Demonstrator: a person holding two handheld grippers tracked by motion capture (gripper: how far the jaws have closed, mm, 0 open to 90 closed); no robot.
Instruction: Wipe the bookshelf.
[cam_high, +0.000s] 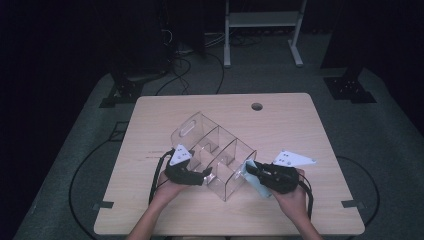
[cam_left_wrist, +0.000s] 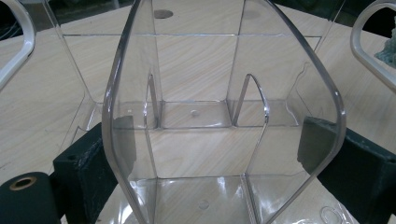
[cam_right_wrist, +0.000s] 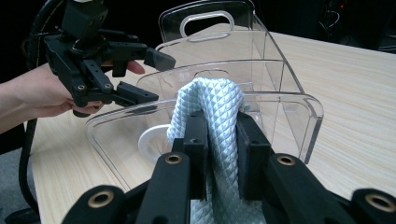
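Note:
A clear plastic organizer (cam_high: 210, 145) with several compartments and cut-out handles stands slantwise on the wooden table (cam_high: 300, 125). My left gripper (cam_high: 205, 175) is at its near-left side, jaws spread wide and pressed against both sides of a clear rounded wall (cam_left_wrist: 224, 70). In the right gripper view the left gripper (cam_right_wrist: 149, 77) straddles that part of the organizer (cam_right_wrist: 289, 107). My right gripper (cam_high: 252, 172) is shut on a pale blue quilted cloth (cam_right_wrist: 210, 102), which rests against the rim of the near-right end wall. The cloth (cam_high: 256, 186) hangs below the jaws.
A round cable hole (cam_high: 257, 106) lies in the far part of the tabletop. A white frame (cam_high: 260, 20) and cables (cam_high: 185, 65) are on the floor behind the table. Bare wood runs to the right of the organizer and along the front edge.

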